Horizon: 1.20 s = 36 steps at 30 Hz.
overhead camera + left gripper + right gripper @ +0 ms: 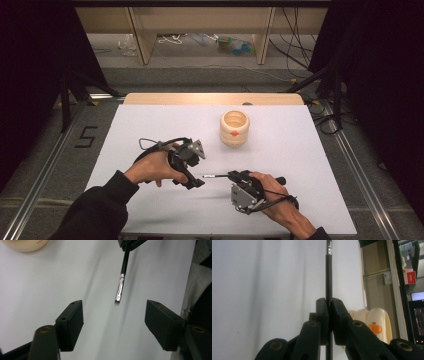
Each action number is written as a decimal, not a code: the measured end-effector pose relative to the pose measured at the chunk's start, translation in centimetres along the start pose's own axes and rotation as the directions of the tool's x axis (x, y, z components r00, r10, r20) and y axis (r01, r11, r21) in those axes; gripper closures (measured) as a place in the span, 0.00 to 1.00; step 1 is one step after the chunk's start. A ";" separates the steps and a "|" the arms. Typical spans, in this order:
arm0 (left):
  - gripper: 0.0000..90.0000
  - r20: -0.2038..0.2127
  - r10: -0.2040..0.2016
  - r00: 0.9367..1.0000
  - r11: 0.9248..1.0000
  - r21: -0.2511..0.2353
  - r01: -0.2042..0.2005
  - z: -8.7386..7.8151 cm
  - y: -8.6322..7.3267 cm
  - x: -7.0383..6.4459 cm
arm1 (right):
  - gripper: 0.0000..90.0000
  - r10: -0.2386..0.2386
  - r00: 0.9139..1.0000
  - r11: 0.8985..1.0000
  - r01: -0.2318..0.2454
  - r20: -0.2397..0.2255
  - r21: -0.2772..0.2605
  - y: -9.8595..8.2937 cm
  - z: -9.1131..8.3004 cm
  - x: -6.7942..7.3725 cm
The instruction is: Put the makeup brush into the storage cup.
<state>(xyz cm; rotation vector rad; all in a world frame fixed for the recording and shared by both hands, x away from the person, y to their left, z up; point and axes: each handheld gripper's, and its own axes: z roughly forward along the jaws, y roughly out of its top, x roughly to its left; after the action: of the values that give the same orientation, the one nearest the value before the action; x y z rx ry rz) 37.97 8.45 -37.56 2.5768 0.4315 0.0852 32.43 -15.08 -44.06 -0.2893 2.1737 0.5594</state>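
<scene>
Gripping brush [328,277], right claw [329,305] mid-table [150,125].

Two claws face each other low on the counter, a holder behind them.

In the high view the left claw [196,167] sits left of centre and the right claw [235,176] lower right of centre; the thin brush [216,176] lies between them, clamped by the right claw, its tip toward the left one. The ribbed holder [234,128] stands on the counter [150,125] above both, well apart.
</scene>
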 end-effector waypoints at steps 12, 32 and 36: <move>0.26 -0.055 -0.072 0.996 0.965 -0.255 0.056 -0.6 -3.1 -0.7 | 0.95 0.299 0.953 0.950 -0.302 -0.051 -0.082 -2.3 -0.6 -1.5; 0.24 -0.117 -0.165 0.979 0.873 -0.479 0.090 1.3 -7.8 -1.9 | 0.95 0.701 0.682 0.629 -0.729 -0.211 -0.269 -5.1 -0.6 -3.1; 0.24 -0.128 -0.168 0.977 0.863 -0.498 0.083 1.5 -8.9 -2.1 | 0.95 0.732 0.640 0.574 -0.764 -0.235 -0.295 -5.4 -0.5 -3.3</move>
<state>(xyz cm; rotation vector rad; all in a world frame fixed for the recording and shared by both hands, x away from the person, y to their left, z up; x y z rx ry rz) 33.61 14.30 -43.36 2.0393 0.5591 0.3248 36.21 -20.05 -42.79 0.4835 2.1974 1.4778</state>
